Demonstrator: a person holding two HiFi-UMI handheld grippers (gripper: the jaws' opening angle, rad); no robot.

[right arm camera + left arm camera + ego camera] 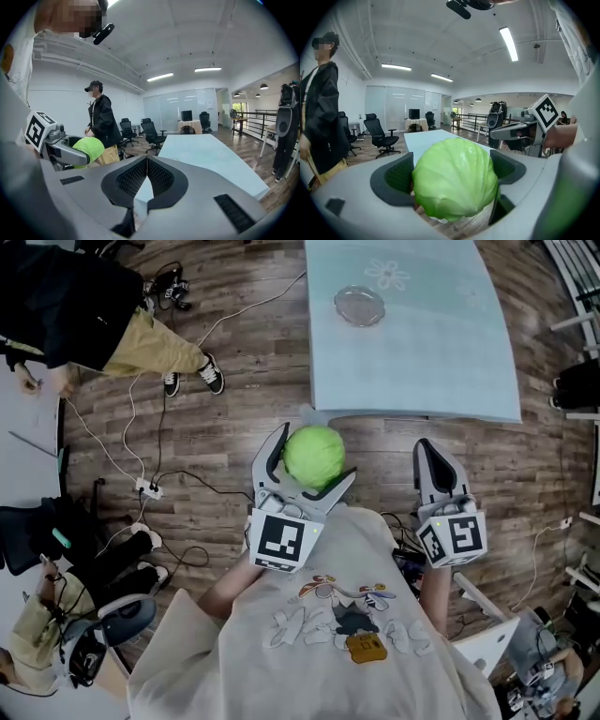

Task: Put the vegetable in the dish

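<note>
Cabbage (314,454) pinched between the left gripper's (313,465) jaws

Wood floor (244,381) fills the office room. A pale table (441,343) stands ahead; the cabbage is held over the floor, short of its near edge. The right gripper (146,164) is pressed together, empty. A clear dish (359,306) sits on the table.

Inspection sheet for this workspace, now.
Surface: pale table, bare apart from the dish.
Job's things: cabbage held over the floor, short of the table; dish empty.
Clutter: nothing seen on the table.
Grippers: left gripper shut on the cabbage; right gripper shut, empty.
Cables: leads and a power strip lie on the wooden floor.
Surroundings: bystander standing at left; office chairs beyond.
</note>
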